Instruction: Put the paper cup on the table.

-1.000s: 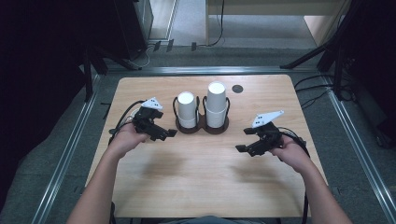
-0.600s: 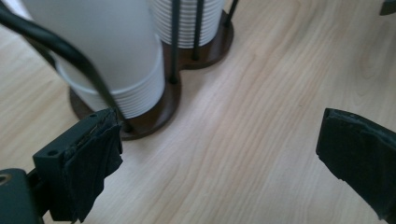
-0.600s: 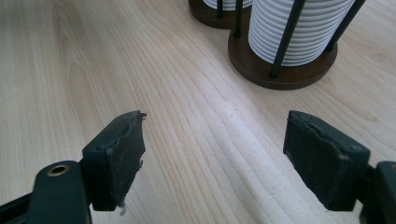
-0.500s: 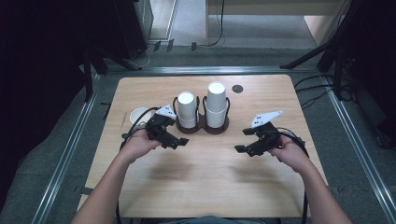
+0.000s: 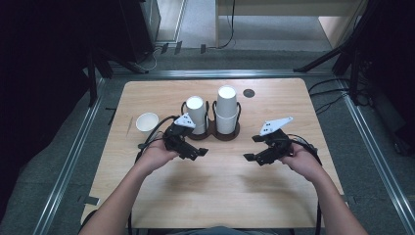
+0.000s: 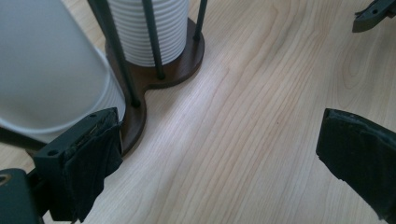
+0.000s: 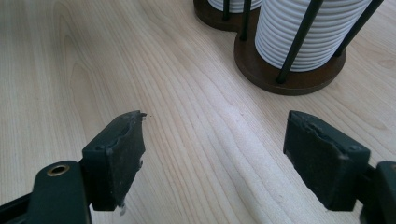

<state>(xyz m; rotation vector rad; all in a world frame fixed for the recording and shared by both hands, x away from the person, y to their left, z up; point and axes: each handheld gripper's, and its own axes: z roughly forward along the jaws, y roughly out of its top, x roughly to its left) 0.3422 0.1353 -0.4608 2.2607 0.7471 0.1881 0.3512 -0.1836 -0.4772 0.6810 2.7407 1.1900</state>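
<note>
Two stacks of white paper cups stand in a dark wooden holder (image 5: pixel 214 134) with thin black posts: a shorter left stack (image 5: pixel 195 113) and a taller right stack (image 5: pixel 226 110). A single white cup (image 5: pixel 147 122) stands upright on the table to the left. My left gripper (image 5: pixel 195 152) is open and empty just in front of the left stack. In the left gripper view the left gripper (image 6: pixel 219 158) has the near stack (image 6: pixel 46 79) close beside its left jaw. My right gripper (image 5: pixel 250 148) is open and empty, front right of the holder. The right gripper (image 7: pixel 222 156) looks towards the ribbed stack (image 7: pixel 303 32).
The wooden table (image 5: pixel 220 196) has bare surface in front of the holder and between the hands. A small black disc (image 5: pixel 249 93) lies at the back right. Metal rails (image 5: pixel 73 161) run along the table's sides. Cables trail from both grippers.
My left gripper has moved right, from the table's left side to the front of the cup holder. The single cup now stands uncovered where it was. The right gripper has held still.
</note>
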